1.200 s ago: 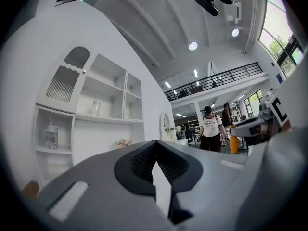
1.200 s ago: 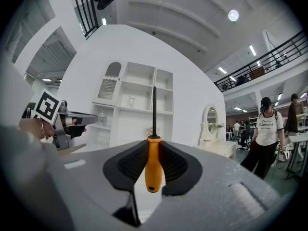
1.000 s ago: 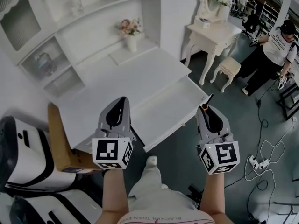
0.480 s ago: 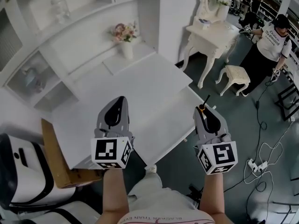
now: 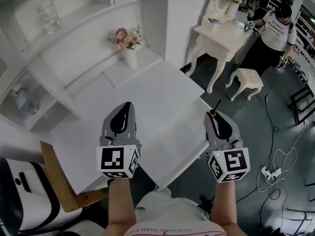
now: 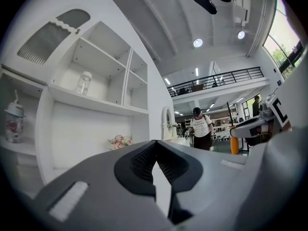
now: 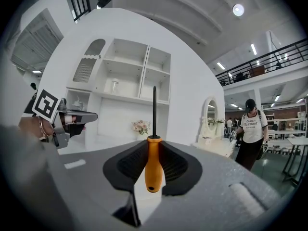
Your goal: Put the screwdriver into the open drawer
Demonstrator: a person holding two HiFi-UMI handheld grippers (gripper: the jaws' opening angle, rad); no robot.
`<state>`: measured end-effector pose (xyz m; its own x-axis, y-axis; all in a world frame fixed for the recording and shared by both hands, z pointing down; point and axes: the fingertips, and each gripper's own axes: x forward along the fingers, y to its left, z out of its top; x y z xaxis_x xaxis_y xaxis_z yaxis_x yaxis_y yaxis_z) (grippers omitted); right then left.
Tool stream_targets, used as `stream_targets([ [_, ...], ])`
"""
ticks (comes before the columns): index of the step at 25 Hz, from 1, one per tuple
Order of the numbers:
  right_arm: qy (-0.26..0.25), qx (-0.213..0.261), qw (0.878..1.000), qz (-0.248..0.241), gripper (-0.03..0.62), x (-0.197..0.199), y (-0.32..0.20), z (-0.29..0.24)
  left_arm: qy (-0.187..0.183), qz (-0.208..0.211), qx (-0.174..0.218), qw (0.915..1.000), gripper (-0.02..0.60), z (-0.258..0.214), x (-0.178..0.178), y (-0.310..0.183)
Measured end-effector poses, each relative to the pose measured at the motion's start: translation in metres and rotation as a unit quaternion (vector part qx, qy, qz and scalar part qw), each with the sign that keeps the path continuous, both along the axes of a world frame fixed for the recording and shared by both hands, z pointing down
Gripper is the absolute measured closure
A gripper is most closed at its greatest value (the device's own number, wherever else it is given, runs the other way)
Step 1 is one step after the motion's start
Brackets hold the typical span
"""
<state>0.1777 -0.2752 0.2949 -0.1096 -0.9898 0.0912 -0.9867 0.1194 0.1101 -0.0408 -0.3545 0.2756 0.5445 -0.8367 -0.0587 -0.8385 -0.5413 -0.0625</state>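
Observation:
The screwdriver's orange handle (image 7: pixel 153 163) sits clamped between the jaws of my right gripper (image 7: pixel 154 141), and its black shaft (image 7: pixel 154 110) points straight ahead. In the head view the right gripper (image 5: pixel 212 114) hangs by the right front corner of the white desk (image 5: pixel 147 95), with the screwdriver tip (image 5: pixel 217 103) poking past the jaws. The open drawer (image 5: pixel 177 136) lies low between my two grippers. My left gripper (image 5: pixel 124 113) is over the desk's front part. Its jaws meet at the tip in the left gripper view (image 6: pixel 155 146) and hold nothing.
A vase of flowers (image 5: pixel 127 42) stands at the back of the desk under white shelves with a glass jar (image 5: pixel 47 14). A dressing table (image 5: pixel 216 31), a stool (image 5: pixel 247 77) and a person (image 5: pixel 270 28) are at the right. A cardboard box (image 5: pixel 59 181) and floor cables (image 5: pixel 275 166) are nearby.
Both grippers have come forward toward the desk together. The desk and drawer now lie closer beneath them, and the screwdriver stays gripped as before.

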Motion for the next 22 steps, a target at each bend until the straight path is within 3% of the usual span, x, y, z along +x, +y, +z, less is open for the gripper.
stream_targets([
  [9,-0.008,-0.044,0.999,0.010,0.520,0.002,-0.020,0.034,-0.003,0.007,-0.036,0.9993,0.561,0.031,0.002,-0.024],
  [22,-0.023,-0.111,0.993,-0.012,0.520,0.004,-0.016,0.094,-0.012,-0.003,-0.096,0.9953,0.561,0.089,0.013,-0.015],
])
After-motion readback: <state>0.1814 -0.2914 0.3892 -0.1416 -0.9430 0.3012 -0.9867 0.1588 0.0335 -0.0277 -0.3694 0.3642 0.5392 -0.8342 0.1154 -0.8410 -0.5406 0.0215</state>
